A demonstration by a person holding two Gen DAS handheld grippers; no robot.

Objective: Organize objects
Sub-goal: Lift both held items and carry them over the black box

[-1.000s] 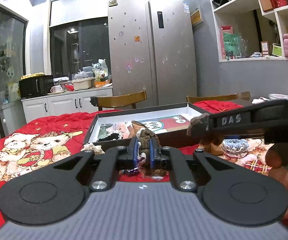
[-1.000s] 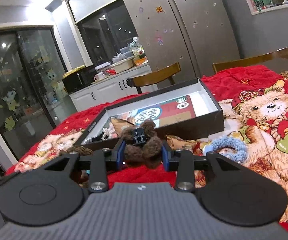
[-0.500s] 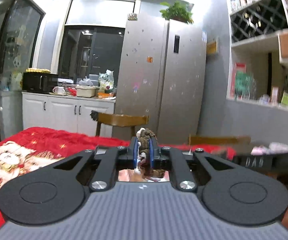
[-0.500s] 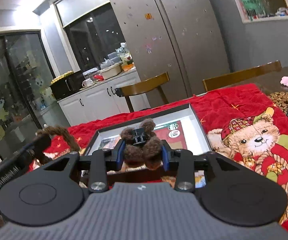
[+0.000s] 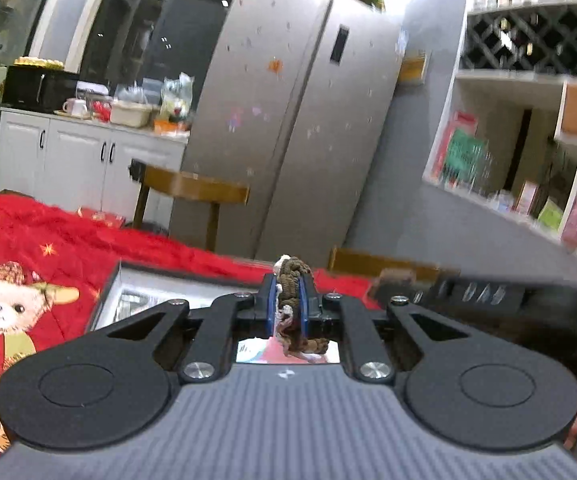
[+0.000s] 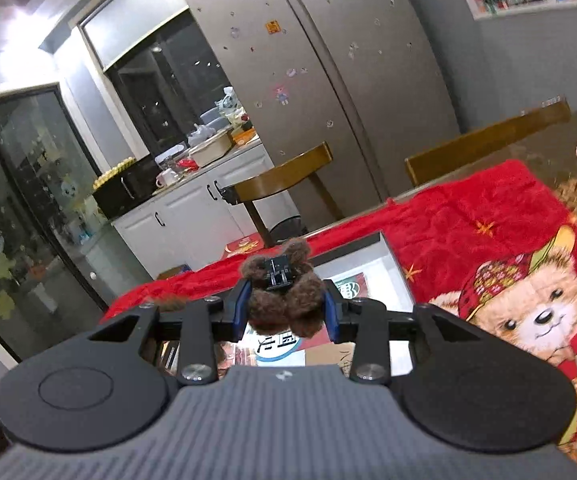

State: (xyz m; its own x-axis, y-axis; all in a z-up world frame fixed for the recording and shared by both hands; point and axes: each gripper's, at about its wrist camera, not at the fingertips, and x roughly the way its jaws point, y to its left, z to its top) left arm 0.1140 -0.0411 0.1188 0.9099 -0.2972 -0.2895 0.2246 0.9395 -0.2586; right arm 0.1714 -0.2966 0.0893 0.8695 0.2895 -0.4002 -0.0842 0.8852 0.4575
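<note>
My left tongs [image 5: 286, 307] pinch a braid [image 5: 290, 280], right tongs [image 6: 285, 311] a fuzzy clip [image 6: 284, 300]; I lower both inside the box [image 6: 393, 264] before letting go.

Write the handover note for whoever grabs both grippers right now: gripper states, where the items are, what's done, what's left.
Left gripper: shut on a brown braided hair tie, held in the air over the open box.
Right gripper: shut on a fuzzy brown hair clip, also held above the box's near end.
The box sits on the red bear blanket; printed cards lie inside it.
Done: both items picked up and carried over the box.
Left: lower each one into the box and release. Whether other items remain on the blanket can't be told from these views.
</note>
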